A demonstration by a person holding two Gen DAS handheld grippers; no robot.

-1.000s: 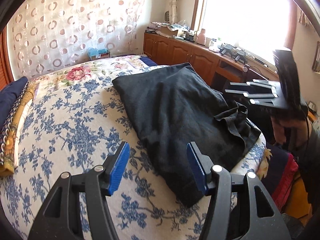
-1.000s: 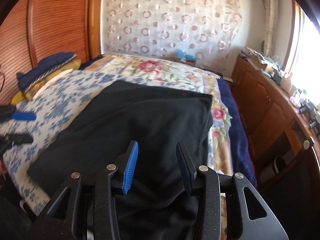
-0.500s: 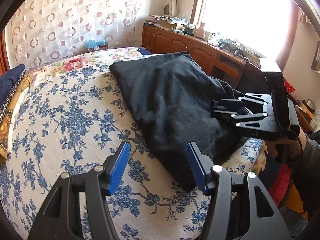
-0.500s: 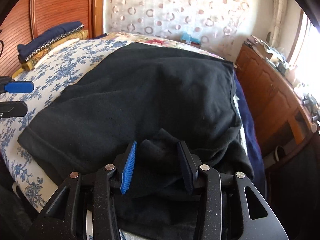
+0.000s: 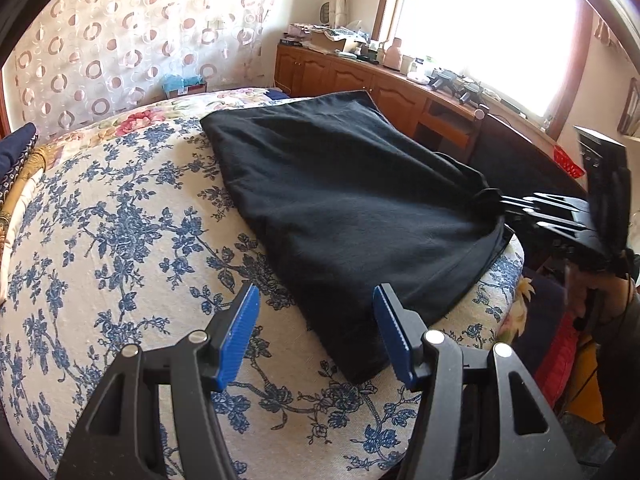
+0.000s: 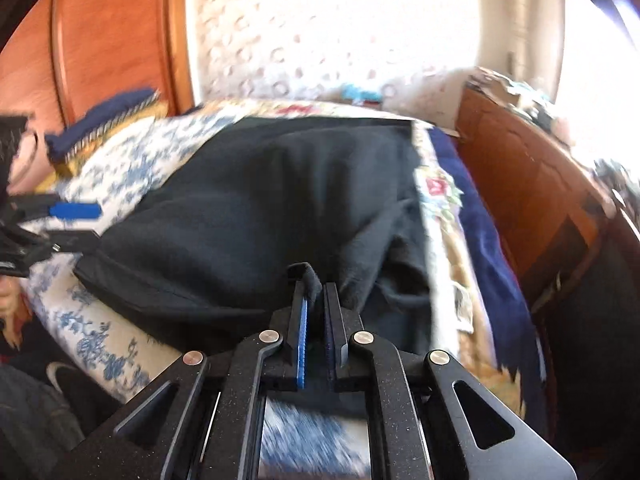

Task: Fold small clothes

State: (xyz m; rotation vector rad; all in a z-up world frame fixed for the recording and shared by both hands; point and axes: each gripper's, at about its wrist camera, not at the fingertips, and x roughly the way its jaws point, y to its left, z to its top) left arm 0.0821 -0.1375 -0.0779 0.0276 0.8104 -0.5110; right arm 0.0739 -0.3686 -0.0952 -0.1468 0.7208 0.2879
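A black garment [image 5: 344,200] lies spread across the flowered bedspread [image 5: 120,240], reaching the near edge of the bed. My left gripper [image 5: 316,320] hangs open just above the garment's near corner, nothing between its blue pads. At the right of the left wrist view, my right gripper [image 5: 496,200] pinches a bunched edge of the cloth. In the blurred right wrist view the black garment [image 6: 260,208] fills the middle, and the right gripper [image 6: 315,292] is shut on a fold of it. The left gripper [image 6: 86,222] shows at the far left there.
A wooden cabinet run [image 5: 360,76] with clutter on top stands along the window side. A dark blue folded pile [image 6: 100,120] sits by the wooden headboard [image 6: 112,40]. A patterned curtain [image 5: 120,48] hangs behind the bed. A person's hand [image 5: 600,292] holds the right gripper.
The right gripper came down onto the garment's edge and shut on a fold, pulling the cloth taut toward the bed's side. The left gripper stayed open over the near corner.
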